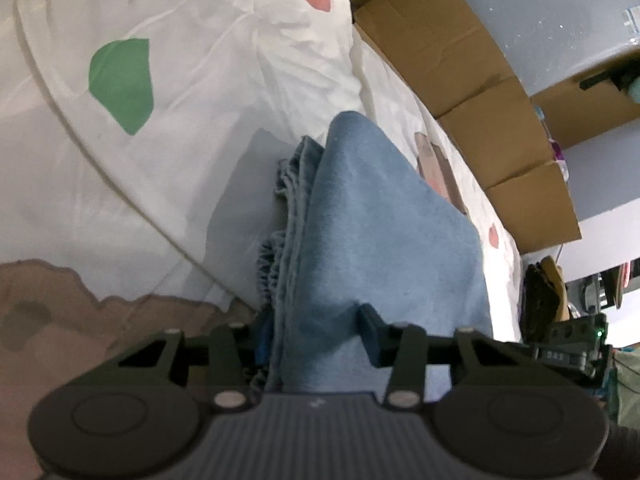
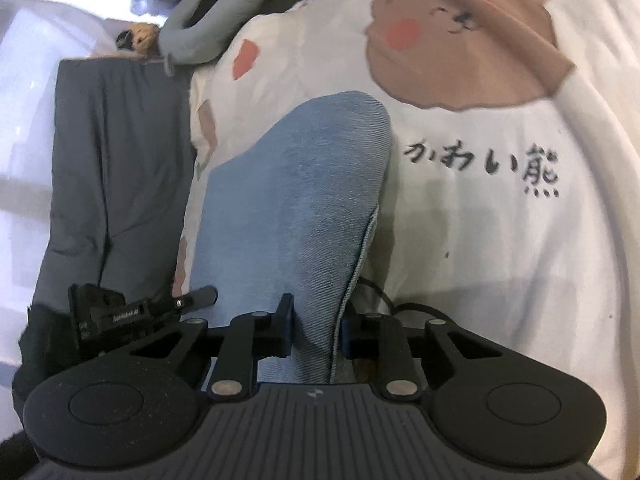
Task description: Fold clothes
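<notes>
With the left gripper (image 1: 316,332) and right gripper (image 2: 316,326) each clamped on the blue denim garment (image 1: 360,216) lifted over the bear-print bedsheet (image 2: 480,240), we judge a fold underway, next requiring aligned edges lowered together.

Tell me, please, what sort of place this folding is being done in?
Most likely a bedroom used partly for storage. The blue denim garment, held by both grippers, hangs over a white quilt printed with a cartoon bear, which looks like bedding, and cardboard boxes line the wall beside it.
</notes>
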`<state>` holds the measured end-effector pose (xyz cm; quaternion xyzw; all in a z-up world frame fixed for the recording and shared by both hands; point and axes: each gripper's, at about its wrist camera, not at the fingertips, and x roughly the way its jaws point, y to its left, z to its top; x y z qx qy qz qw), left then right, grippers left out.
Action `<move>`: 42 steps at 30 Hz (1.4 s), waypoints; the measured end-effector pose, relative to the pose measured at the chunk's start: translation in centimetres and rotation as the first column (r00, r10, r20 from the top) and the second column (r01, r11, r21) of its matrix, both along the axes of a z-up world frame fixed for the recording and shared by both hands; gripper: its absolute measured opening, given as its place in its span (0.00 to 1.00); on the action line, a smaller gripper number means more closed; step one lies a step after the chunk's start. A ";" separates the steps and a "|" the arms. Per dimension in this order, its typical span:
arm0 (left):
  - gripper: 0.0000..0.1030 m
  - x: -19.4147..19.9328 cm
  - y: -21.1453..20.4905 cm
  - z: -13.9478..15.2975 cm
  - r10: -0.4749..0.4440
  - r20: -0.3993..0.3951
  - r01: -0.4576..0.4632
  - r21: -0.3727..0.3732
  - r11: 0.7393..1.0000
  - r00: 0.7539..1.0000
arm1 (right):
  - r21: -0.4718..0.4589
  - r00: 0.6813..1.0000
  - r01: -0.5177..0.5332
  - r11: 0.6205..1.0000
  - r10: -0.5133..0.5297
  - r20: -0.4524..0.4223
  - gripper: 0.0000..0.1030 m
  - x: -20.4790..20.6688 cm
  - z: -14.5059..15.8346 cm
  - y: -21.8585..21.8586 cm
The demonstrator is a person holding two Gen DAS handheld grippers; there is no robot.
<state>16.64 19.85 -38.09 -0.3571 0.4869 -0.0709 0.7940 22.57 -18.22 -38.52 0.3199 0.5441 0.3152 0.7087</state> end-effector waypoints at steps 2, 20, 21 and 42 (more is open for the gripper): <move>0.43 0.1 0.0 -0.1 0.005 0.008 -0.005 -0.006 1.000 1.000 | -0.006 1.000 -0.014 1.000 0.014 0.007 0.20 0.1 0.6 -0.1; 0.40 3.0 -5.8 -1.3 -0.010 0.073 0.018 -0.114 0.993 0.997 | -0.030 0.995 0.066 0.997 -0.063 0.083 0.20 0.9 4.3 -7.7; 0.40 3.3 -6.4 -1.3 -0.020 0.076 0.029 -0.117 0.993 0.997 | -0.032 0.993 0.078 0.996 -0.075 0.088 0.20 1.1 4.4 -8.3; 0.34 8.6 -15.6 -1.6 -0.116 0.107 0.132 -0.158 0.978 0.987 | -0.119 0.959 0.271 0.955 -0.257 0.121 0.22 3.2 3.9 -18.1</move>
